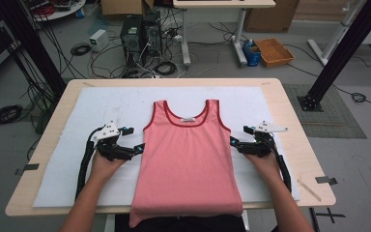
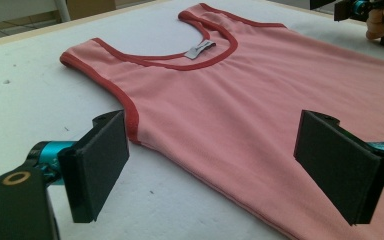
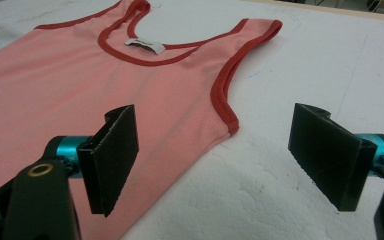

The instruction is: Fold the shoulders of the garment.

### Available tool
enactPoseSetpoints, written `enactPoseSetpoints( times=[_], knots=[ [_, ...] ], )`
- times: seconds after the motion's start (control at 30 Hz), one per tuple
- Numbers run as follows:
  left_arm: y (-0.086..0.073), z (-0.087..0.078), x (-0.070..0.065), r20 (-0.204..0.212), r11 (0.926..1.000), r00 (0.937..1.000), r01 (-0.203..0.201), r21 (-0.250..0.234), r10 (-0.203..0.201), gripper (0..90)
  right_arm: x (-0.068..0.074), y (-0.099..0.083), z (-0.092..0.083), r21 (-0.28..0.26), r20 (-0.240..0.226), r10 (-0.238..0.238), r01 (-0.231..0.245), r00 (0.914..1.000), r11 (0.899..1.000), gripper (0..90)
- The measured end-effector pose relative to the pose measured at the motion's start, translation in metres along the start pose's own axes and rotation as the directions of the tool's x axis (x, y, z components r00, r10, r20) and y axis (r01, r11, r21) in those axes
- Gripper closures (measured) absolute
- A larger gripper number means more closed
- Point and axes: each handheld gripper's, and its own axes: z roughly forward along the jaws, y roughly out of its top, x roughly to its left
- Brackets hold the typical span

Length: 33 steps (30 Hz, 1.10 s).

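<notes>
I have a pink sleeveless knit top with dark red trim [image 1: 187,154] lying flat and face-up in the middle of the white padded mat [image 1: 67,159] that covers the pale wooden desk [image 1: 290,121]. Its neckline points away from me and its hem hangs just over the near edge of the desk. A small grey label [image 2: 199,50] sits inside the back of the neck.

My left tool [image 1: 139,149] is just beside the top's left side seam, below the armhole, with its tips at the edge of the fabric. In the left gripper view its two black pads [image 2: 101,162] stand spread wide, nothing pinched between them; the side edge of the top and the bottom of the red-trimmed armhole lie in the gap ahead of them.

My right tool [image 1: 234,142] mirrors it at the top's right side seam, again at the fabric's edge. In the right gripper view its jaws are also spread wide and hold nothing, with the corner of the armhole and bare mat in front of them. I cannot tell whether either tool touches the cloth.

Beyond the desk, the floor carries black cables [image 1: 5,114] and an orange tray [image 1: 273,51].
</notes>
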Motion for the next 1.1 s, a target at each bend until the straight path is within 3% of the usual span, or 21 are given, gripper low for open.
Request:
enactPoseSetpoints(
  times=[0.73,0.83,1.1],
  knots=[
    [0.000,-0.001,0.000,-0.004,1.0000,1.0000,0.001,-0.007,-0.001,14.4,0.001,0.001,0.000,0.002,0.012,-0.008,0.008,0.9999,1.000,19.9],
    [0.000,-0.001,0.000,-0.007,0.9999,1.0000,0.007,-0.008,-0.007,14.4,0.001,0.002,0.000,0.023,0.019,-0.020,0.020,0.9996,1.000,19.9],
    [0.000,-0.001,0.000,-0.010,1.0000,1.0000,0.002,-0.001,-0.002,14.4,-0.004,0.020,-0.003,0.028,0.027,-0.007,0.006,0.9996,1.000,19.9]
  ],
)
